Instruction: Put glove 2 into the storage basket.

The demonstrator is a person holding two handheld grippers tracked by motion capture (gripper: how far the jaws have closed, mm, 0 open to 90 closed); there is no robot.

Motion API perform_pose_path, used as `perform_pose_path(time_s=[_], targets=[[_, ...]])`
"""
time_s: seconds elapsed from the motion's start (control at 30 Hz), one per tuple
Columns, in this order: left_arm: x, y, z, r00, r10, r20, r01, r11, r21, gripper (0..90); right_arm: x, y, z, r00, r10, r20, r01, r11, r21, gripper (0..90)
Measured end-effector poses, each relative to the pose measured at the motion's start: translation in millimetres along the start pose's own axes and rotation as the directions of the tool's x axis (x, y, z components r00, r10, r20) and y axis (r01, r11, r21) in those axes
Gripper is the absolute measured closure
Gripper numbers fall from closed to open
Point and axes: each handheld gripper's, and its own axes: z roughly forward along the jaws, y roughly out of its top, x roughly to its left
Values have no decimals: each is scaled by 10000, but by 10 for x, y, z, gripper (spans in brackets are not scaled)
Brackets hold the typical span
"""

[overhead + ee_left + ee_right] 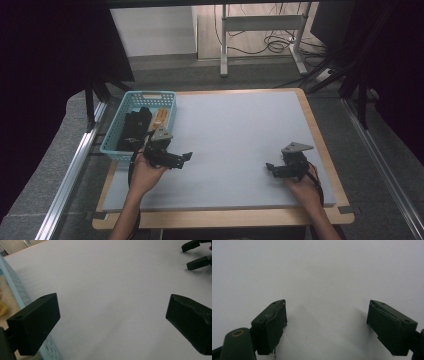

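Observation:
My left gripper (186, 156) rests low over the grey mat (235, 135) at its left side, just in front of a light blue basket (141, 96). Its jaws stand wide apart with nothing between them (112, 315). My right gripper (270, 168) sits on the mat's right side, pointing left, also open and empty (327, 315). In the left gripper view the right gripper's fingertips (197, 263) show at the top right. The basket holds dark items (135, 127) and a yellowish item (161, 117).
The mat lies on a wooden board (225, 217) with a metal rail (70, 175) along the left. Behind the table stand a desk frame (260, 30) and loose cables (275, 45) on the floor. The basket's wall (15, 287) runs close beside the left jaw.

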Motion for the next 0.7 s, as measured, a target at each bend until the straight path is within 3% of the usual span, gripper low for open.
perform_pose_path(time_s=[0.7], targets=[[-205,-105,172,9993,287,231,-285,9996,-76,0,0,0,0,10000,0,-3,0,10000,-4,160]])
